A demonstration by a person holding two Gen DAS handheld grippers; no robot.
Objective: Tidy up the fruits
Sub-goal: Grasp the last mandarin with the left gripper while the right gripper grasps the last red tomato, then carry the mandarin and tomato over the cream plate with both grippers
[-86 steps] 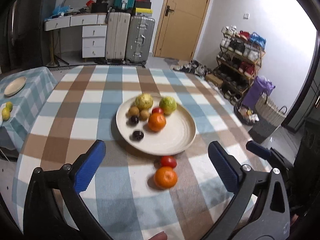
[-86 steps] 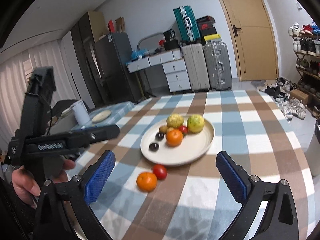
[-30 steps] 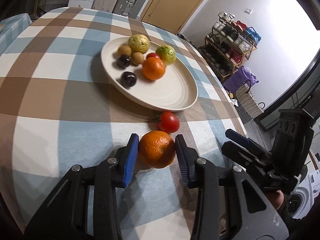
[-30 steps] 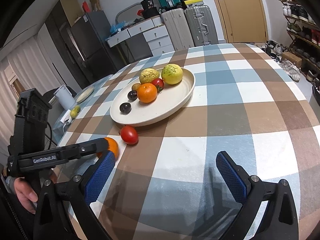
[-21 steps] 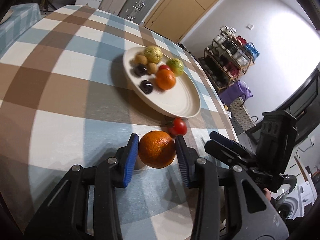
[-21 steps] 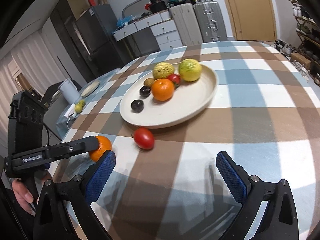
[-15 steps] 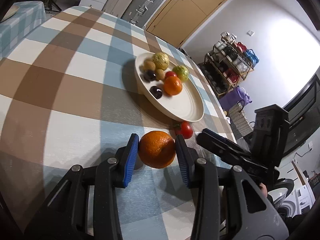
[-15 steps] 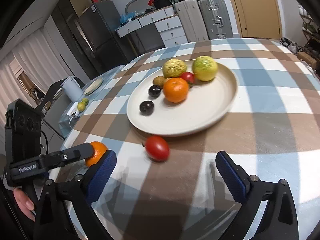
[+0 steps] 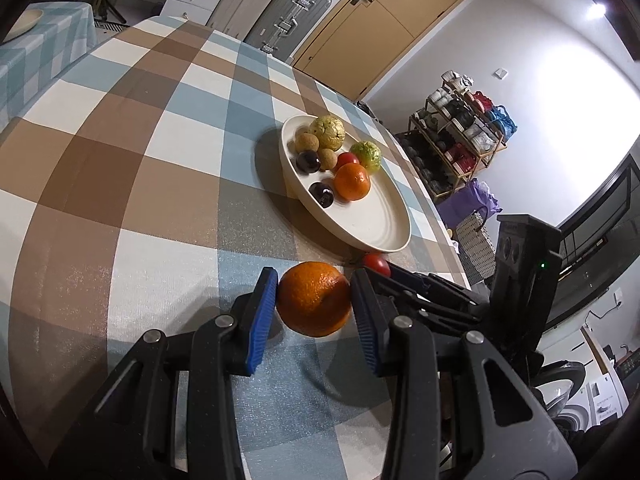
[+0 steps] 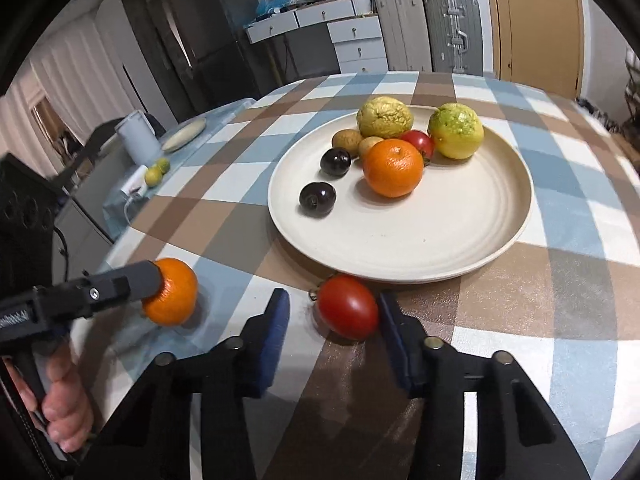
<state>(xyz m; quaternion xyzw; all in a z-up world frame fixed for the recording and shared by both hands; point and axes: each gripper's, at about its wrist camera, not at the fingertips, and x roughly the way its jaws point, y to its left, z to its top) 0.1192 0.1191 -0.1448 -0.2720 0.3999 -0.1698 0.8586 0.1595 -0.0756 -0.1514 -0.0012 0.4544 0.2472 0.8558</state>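
My left gripper (image 9: 314,300) is shut on an orange (image 9: 314,299), held just above the checked tablecloth; in the right wrist view that orange (image 10: 172,292) hangs at the left. A red tomato (image 10: 348,312) lies on the cloth just in front of the cream plate (image 10: 420,236). My right gripper (image 10: 334,308) straddles the tomato with its jaws closing. The right pad touches it, and a gap remains at the left pad. The plate (image 9: 368,220) holds another orange (image 10: 394,168), two yellow-green fruits, a small tomato, two dark plums and small brown fruits.
A side table at the left carries a small plate, a white jug (image 10: 136,140) and limes (image 10: 156,172). Suitcases (image 10: 424,28) and drawers stand by the far wall, next to a door. A shoe rack (image 9: 468,144) is off the table's right. A hand (image 10: 64,412) grips the left tool.
The right gripper came forward and down to the tomato, and its jaws narrowed from wide apart to close around it. The left gripper carried the orange leftward, away from the tomato.
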